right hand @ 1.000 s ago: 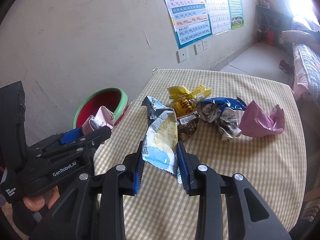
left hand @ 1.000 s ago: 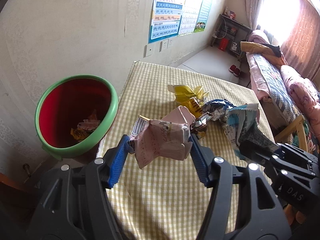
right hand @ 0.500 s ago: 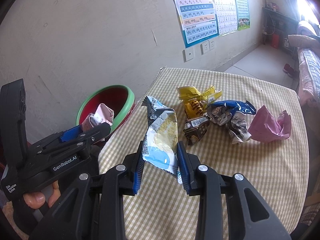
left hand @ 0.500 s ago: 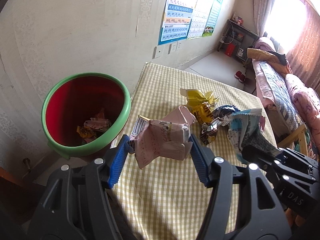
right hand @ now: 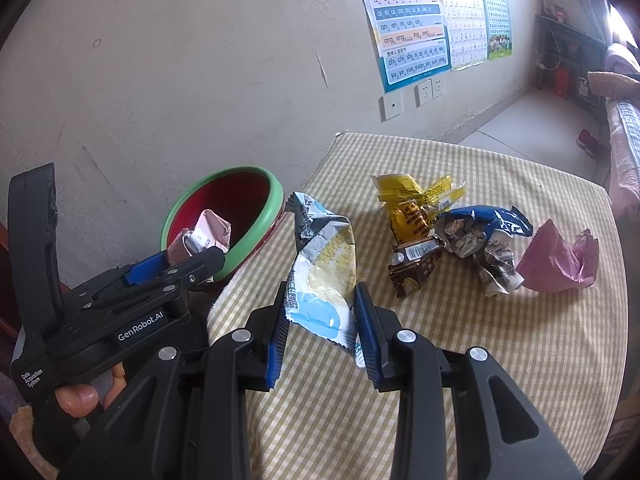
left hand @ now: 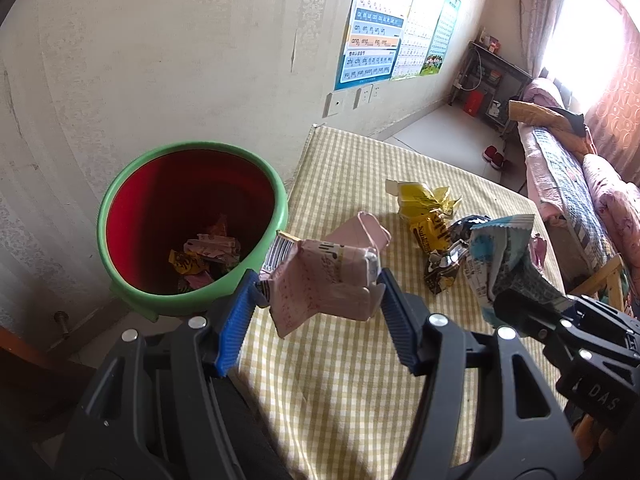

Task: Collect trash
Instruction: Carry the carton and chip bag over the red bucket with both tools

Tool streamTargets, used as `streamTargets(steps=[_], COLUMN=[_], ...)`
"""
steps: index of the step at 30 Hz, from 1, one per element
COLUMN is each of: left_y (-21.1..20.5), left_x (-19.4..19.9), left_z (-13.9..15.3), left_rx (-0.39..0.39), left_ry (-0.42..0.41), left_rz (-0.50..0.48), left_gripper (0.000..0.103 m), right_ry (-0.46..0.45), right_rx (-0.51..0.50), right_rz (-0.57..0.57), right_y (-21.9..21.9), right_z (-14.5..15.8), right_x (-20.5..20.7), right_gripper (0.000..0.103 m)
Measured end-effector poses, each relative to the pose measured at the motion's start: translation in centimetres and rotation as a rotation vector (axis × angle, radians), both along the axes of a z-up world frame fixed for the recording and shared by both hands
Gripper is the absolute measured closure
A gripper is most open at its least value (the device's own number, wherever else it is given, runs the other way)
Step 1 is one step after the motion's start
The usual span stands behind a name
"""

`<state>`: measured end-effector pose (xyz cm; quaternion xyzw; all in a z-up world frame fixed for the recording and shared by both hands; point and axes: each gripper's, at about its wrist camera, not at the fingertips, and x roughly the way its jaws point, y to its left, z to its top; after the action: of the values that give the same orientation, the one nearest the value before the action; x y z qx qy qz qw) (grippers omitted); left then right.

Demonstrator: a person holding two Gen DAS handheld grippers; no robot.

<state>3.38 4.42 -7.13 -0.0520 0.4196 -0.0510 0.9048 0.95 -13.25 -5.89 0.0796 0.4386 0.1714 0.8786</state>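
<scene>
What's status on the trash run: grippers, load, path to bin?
Left gripper shut on pink carton. Right gripper shut on blue-white wrapper. Bin beside table, open, nothing blocking. Four pieces left on cloth.

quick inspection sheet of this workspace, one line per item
surface: table under a yellow checked cloth
job's things: pink carton and blue-white wrapper held; bin beside the table, trash inside
clutter: yellow wrapper, brown carton, blue crumpled bag, pink bag lying on the cloth
grippers: left gripper shut on the pink carton; right gripper shut on the blue-white wrapper
cables: nothing seen
surroundings: wall posters, bed
</scene>
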Motion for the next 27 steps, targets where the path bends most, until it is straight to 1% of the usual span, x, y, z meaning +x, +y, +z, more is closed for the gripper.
streamTargets(steps=[11,27], left_y=[2.9,6.3], left_x=[1.2,2.4], left_z=[0.3,0.1], left_rx=[0.006,-0.001], left_ry=[-0.014,-0.020], left_rz=[0.071,0.136], left_gripper=[0.044,0.044], right_ry=[-0.030,-0.037], right_rx=[0.008,-0.003], right_rz=[0.034,0.123], right_y=[1.8,6.1], right_z=[1.2,1.6], right_x=[2.1,4.2], right_gripper=[0.070,0.070])
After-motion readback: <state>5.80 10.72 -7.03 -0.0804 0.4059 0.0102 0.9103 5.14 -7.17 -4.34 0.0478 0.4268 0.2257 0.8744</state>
